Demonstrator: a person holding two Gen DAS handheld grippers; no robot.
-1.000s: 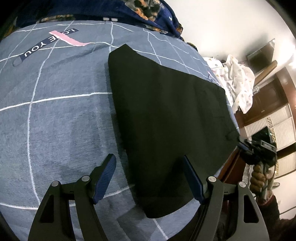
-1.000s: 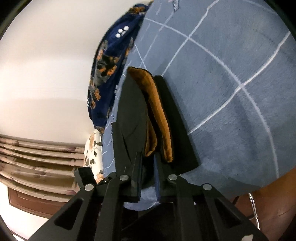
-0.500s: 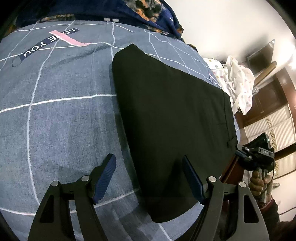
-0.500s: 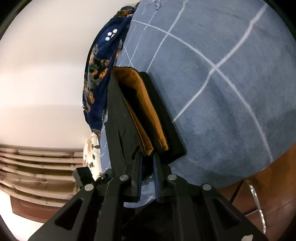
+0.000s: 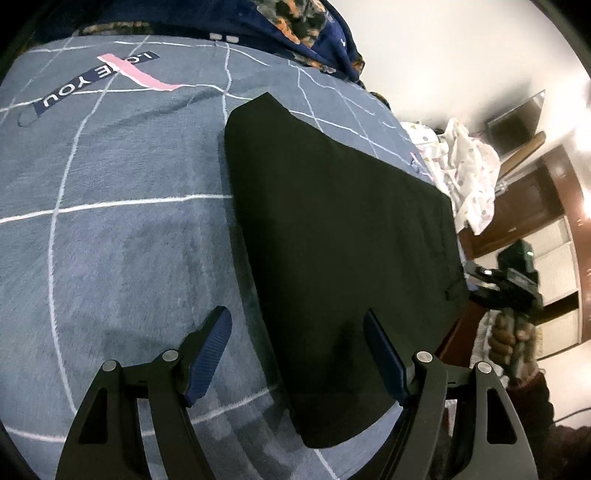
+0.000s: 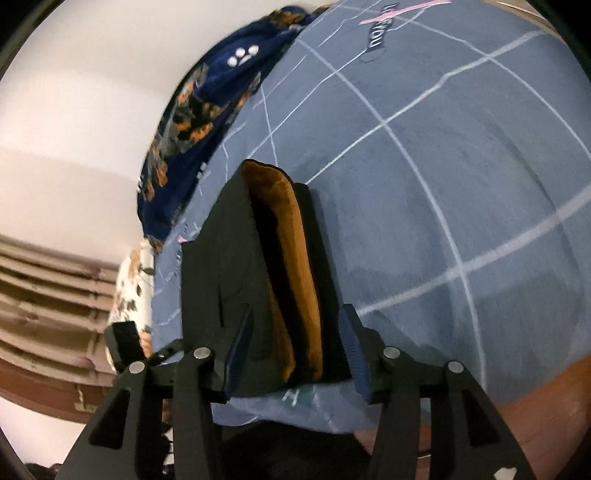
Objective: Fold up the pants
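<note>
A: What is the object of the task, and where does it lie?

B: A pair of black fabric pants with an orange-brown lining [image 6: 295, 258], already folded into a flat layered slab on the bed's grey-blue quilt with white grid lines [image 5: 110, 240]. One end reaches the bed's edge, in front of the right tongs.

A: How is it likely to handle?

B: As soft, limp cloth of moderate weight. The stacked layers look thick, and they would probably slide over one another and sag if lifted at a single point. A pinch through all layers at an end edge, with the other tongs at the fold beside it, seems the surest hold.

A: State of the tongs?

B: The right tongs [image 6: 295, 354] have just been opening; the pants' end sits between the blue pads, which no longer press it. The left tongs [image 5: 299, 350] stand wide apart over the slab's long edge, empty.

A: Surroundings?

B: A dark-blue floral blanket [image 5: 295, 22] at the quilt's far side, and a white spotted cloth [image 5: 469, 173] beyond the bed.
</note>
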